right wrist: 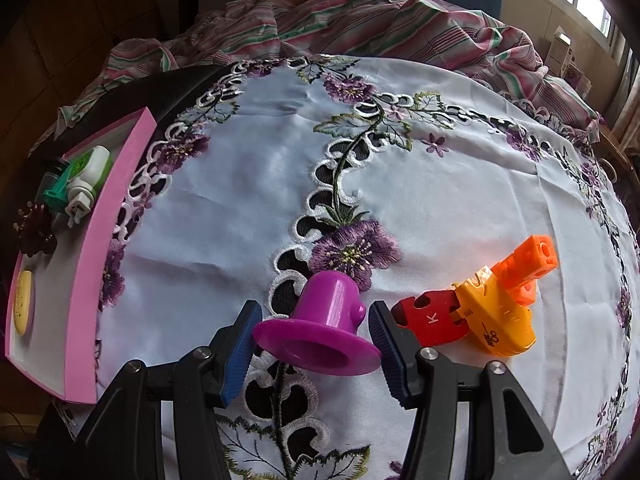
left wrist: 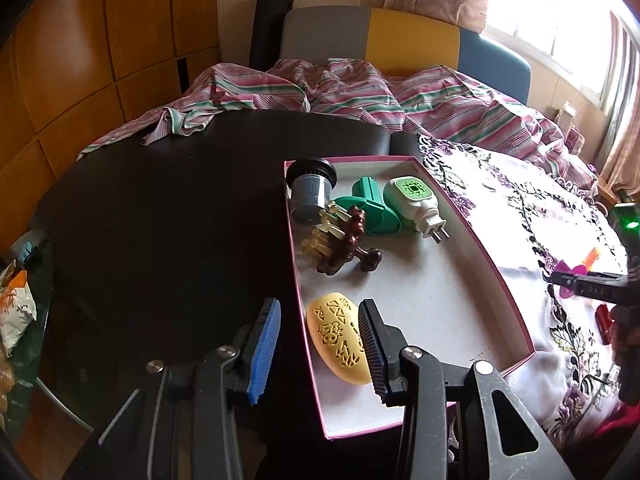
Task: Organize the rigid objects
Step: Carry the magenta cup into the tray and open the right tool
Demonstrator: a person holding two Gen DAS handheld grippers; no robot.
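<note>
A pink-edged tray [left wrist: 496,268] holds a yellow oval soap-like piece [left wrist: 338,336], a brown and amber comb [left wrist: 340,244], a green plastic piece [left wrist: 368,204], a white plug-in device [left wrist: 416,200] and a grey cylinder [left wrist: 310,192]. My left gripper [left wrist: 320,344] is open and empty, straddling the tray's left rim beside the yellow piece. My right gripper [right wrist: 314,340] is open around a purple funnel-shaped piece [right wrist: 324,328] lying on the embroidered cloth [right wrist: 420,200]. The right gripper also shows in the left wrist view [left wrist: 592,284].
A red piece [right wrist: 432,316], a yellow-orange piece [right wrist: 496,316] and an orange block [right wrist: 528,264] lie right of the purple piece. The tray [right wrist: 86,300] is far left. Striped bedding [left wrist: 360,92] lies behind the dark table [left wrist: 168,216].
</note>
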